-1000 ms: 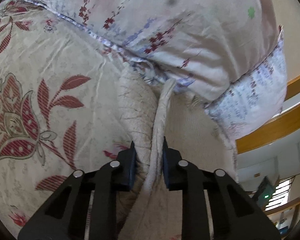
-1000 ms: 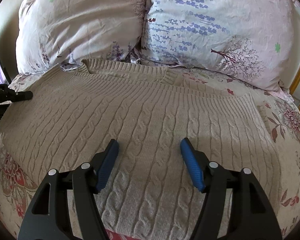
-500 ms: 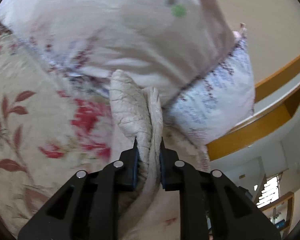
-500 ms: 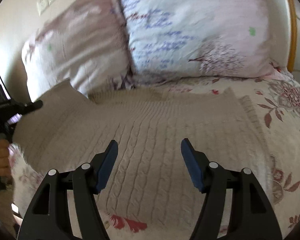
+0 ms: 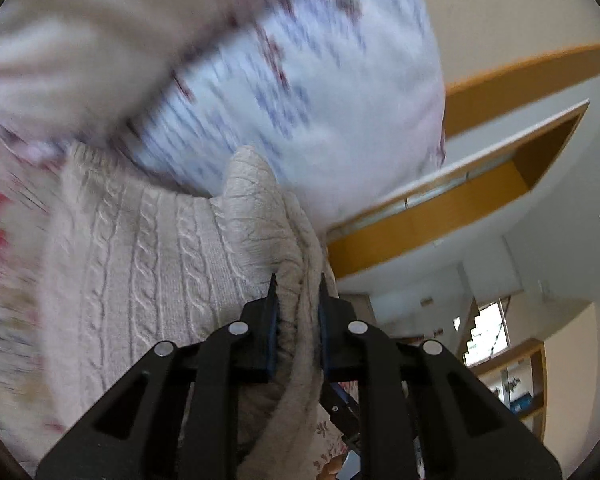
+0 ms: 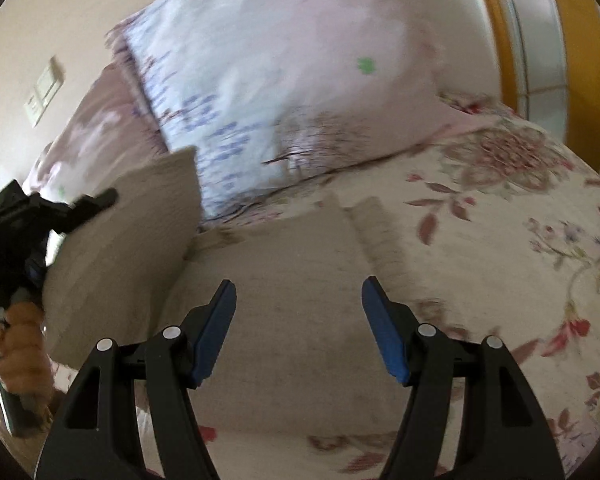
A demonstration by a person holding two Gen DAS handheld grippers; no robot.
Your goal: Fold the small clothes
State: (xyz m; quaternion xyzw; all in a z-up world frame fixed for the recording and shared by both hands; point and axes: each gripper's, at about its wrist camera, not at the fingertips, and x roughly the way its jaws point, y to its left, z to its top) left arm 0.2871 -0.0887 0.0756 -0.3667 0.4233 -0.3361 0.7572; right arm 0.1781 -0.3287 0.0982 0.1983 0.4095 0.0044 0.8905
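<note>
A beige cable-knit sweater lies on the floral bedspread. My left gripper is shut on the sweater's left edge and holds that side lifted off the bed. In the right wrist view the left gripper shows at the far left with the raised flap standing up. My right gripper is open and empty, hovering above the flat part of the sweater.
Two floral pillows lean at the head of the bed, just behind the sweater. A wooden bed frame stands at the right. A wall switch plate is on the wall at the left.
My left gripper has lifted the sweater's left side up and swung it toward the right. The right gripper has stayed open and turned to the right over the sweater.
</note>
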